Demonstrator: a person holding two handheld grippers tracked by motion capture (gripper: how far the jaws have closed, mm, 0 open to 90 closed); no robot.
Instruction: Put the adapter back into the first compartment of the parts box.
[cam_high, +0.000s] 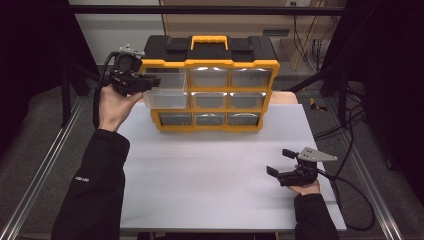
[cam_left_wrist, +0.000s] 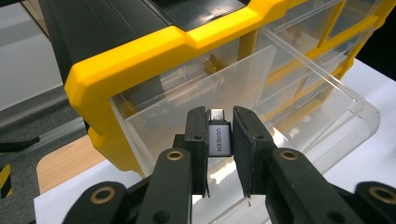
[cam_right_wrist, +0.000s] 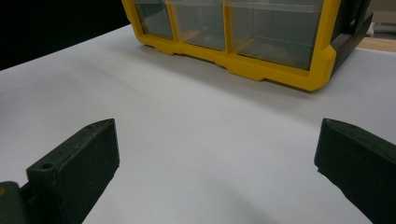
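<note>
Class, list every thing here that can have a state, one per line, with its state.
Top-left drawer: pulled out.
Other drawers: pushed in.
Adapter: gripped, over the open drawer.
Left gripper: shut on the adapter.
Right gripper: open, holding nothing, over the table.

Lab or workshop: aluminium rails (cam_high: 40, 172), trailing cables (cam_high: 345, 135), parts organiser (cam_high: 210, 85) on white table (cam_high: 225, 175).
</note>
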